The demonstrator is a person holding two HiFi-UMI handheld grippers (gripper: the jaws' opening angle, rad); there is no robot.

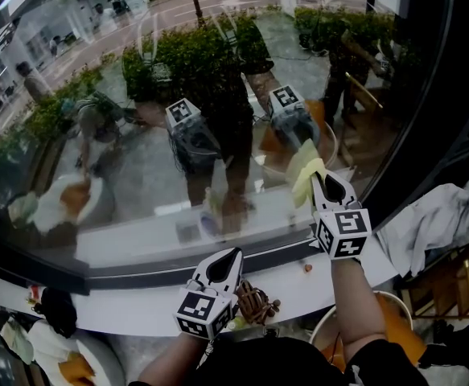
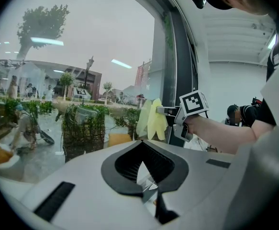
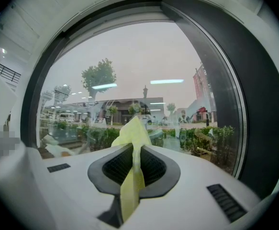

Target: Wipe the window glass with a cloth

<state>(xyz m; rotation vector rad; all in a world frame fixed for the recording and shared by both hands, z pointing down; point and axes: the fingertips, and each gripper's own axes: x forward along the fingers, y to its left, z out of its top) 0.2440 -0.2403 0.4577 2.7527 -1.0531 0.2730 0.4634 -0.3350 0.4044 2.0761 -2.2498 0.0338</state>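
Window glass (image 1: 121,175), white sill (image 1: 137,300); right claw (image 1: 318,179) pinching cloth (image 1: 305,170).

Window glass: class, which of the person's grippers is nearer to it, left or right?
Right. The right gripper holds a pale yellow cloth up at the large window glass. The left gripper sits lower, back over the white sill, away from the pane.

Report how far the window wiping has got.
Done: the cloth is clamped in the right hand-held gripper. In hand: it is held up to the glass near the pane's right edge; contact can't be confirmed. Left: no wiped streaks show, so most of the pane probably remains. The left hand-held gripper is shut and empty, low over the sill.
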